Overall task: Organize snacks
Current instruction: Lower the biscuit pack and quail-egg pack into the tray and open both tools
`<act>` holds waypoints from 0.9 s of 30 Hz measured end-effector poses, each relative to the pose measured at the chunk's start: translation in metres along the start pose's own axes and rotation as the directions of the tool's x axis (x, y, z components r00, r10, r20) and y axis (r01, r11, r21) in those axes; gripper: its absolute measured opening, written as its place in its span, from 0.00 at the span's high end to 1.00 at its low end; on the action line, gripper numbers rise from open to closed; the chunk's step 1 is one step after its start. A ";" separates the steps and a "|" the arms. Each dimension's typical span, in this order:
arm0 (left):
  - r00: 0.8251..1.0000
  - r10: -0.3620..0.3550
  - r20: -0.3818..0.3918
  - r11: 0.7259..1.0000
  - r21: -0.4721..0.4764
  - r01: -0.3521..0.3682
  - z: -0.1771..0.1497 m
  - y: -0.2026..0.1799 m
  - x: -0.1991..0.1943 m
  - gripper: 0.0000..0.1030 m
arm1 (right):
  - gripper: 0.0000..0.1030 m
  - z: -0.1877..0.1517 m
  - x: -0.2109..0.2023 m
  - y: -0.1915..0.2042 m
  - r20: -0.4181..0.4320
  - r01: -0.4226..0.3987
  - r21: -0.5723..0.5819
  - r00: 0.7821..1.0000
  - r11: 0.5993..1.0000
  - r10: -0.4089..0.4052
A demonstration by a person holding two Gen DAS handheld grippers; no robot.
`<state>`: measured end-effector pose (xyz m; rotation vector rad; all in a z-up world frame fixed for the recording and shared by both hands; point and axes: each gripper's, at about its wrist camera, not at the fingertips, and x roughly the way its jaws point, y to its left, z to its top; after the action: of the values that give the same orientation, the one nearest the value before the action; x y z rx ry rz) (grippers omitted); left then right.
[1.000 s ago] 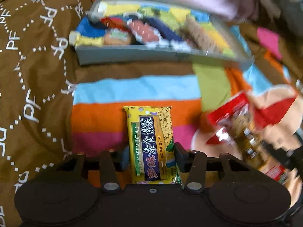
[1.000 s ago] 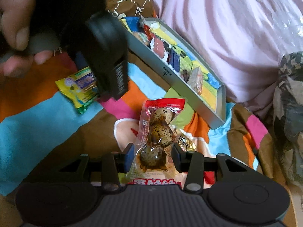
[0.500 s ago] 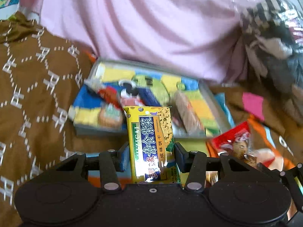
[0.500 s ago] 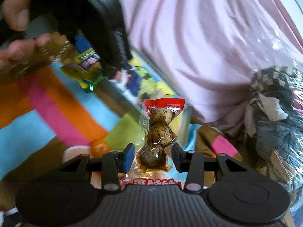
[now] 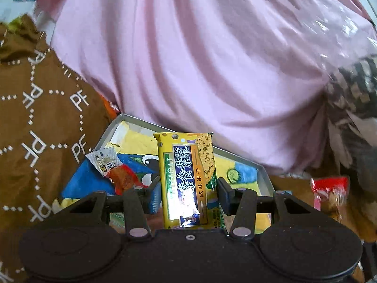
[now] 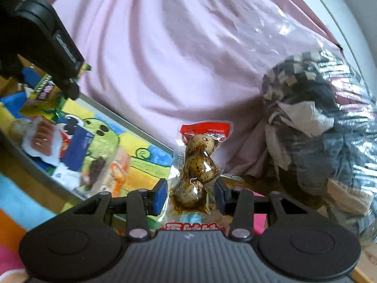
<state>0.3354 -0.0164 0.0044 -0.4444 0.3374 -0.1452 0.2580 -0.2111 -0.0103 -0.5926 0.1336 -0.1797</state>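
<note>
My left gripper is shut on a yellow cracker packet, held upright over the grey tray with the colourful cartoon lining. A red and white snack packet lies in the tray's left part. My right gripper is shut on a clear packet of speckled quail eggs with a red top, raised just past the tray's right end. In the right wrist view the left gripper's black body and its yellow packet hang over the tray's far left.
Several wrapped snacks lie in the tray. A pink cloth rises right behind it. A clear bag of dark clothes sits at the right. Brown patterned fabric lies left; a striped blanket lies in front of the tray.
Both grippers rose from the striped blanket and moved forward over the tray, each keeping its packet. The views tilted up, so the pink cloth now fills the upper half.
</note>
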 end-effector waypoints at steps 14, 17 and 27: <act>0.999 0.033 -0.038 0.999 0.041 -0.031 -0.018 0.008 0.031 0.52 | 0.54 0.000 0.051 0.013 -0.030 -0.016 0.077 0.999 0.997 0.019; 0.998 0.044 -0.053 0.997 0.061 -0.041 -0.019 0.009 0.035 0.52 | 0.54 -0.001 0.054 0.014 -0.040 -0.035 0.092 0.998 0.995 0.039; 0.993 0.078 -0.094 0.991 0.115 -0.067 -0.027 0.010 0.044 0.51 | 0.49 -0.007 0.058 0.018 -0.084 -0.080 0.104 0.993 0.991 0.089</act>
<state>0.3678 -0.0278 -0.0358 -0.3141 0.4390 -0.1144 0.3156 -0.2123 -0.0308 -0.4776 0.2332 -0.1299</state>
